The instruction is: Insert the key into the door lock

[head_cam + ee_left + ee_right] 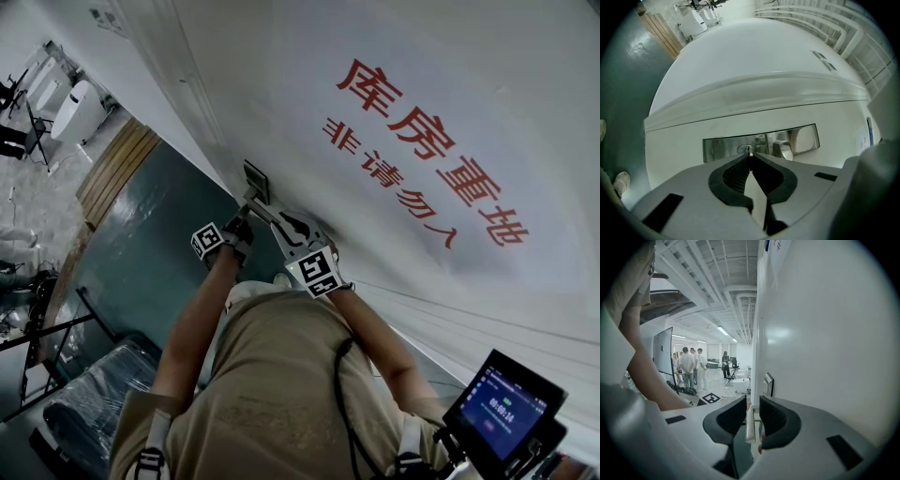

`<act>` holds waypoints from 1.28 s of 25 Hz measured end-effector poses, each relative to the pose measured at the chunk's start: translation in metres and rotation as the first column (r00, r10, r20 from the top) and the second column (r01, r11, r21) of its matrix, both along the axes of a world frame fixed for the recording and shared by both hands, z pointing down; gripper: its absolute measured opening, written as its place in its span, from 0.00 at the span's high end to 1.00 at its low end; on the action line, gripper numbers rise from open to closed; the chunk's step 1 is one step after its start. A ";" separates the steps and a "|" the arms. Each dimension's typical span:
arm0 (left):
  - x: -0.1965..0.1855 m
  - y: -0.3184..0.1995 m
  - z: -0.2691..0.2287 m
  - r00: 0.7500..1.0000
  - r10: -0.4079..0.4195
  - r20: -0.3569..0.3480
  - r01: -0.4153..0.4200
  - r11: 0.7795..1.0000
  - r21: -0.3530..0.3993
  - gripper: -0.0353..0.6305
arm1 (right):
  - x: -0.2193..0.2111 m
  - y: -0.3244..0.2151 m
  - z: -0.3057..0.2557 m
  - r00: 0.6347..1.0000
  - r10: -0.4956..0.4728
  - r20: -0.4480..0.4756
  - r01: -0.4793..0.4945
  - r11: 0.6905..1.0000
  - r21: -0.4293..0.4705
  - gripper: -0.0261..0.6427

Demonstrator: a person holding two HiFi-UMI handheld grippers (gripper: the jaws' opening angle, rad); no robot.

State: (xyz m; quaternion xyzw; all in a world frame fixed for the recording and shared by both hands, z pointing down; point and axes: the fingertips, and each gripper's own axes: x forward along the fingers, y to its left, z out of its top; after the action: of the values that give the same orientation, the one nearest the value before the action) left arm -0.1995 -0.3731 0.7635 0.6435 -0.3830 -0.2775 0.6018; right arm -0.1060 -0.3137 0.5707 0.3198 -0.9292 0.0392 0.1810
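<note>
The person stands close against a white door (525, 84) with red characters (424, 141) painted across it, and has both tools up at the lock plate (255, 175).

The left claw (750, 157) is closed, its dark pads meeting at the tips and pinching the key (749, 150). The key is small and only a sliver of metal shows past the pads. It sits right at the keyhole (743, 149) in the shiny plate (723, 149); how far it has gone in I cannot make out. Just beside the keyhole on the same plate is the handle (785, 150), with its reflection in the metal around it.

The right claw (753, 404) comes in along the face of the door and has the pale bar of the handle (750, 423) between its jaws. They are closed around it, the bar tight against one pad and a thin dark line along the other. The edge of the plate (768, 383) sticks out from the door just past the jaw tips.

From above, the two tools are side by side, the left claw (244, 219) nearer the plate and the right claw (272, 216) just below it.

A group of people (689, 364) stands well back in the hall. A lit screen (502, 405) is at the person's right side, over a dark green floor (150, 253).
</note>
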 end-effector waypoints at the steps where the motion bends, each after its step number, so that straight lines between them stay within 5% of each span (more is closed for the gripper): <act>1: 0.000 -0.001 0.000 1.000 0.001 0.001 -0.001 1.000 -0.002 0.90 | 0.000 0.000 -0.001 1.000 -0.001 0.000 0.001 1.000 0.001 0.85; 32: 0.003 -0.005 0.007 0.992 -0.061 -0.113 0.060 0.998 -0.012 0.90 | -0.002 -0.002 0.002 1.000 -0.013 -0.015 0.013 1.000 0.000 0.85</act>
State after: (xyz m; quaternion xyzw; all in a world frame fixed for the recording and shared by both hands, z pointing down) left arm -0.1966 -0.3780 0.7706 0.6122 -0.3688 -0.3303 0.6165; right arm -0.1083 -0.3157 0.5723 0.3140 -0.9299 0.0358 0.1882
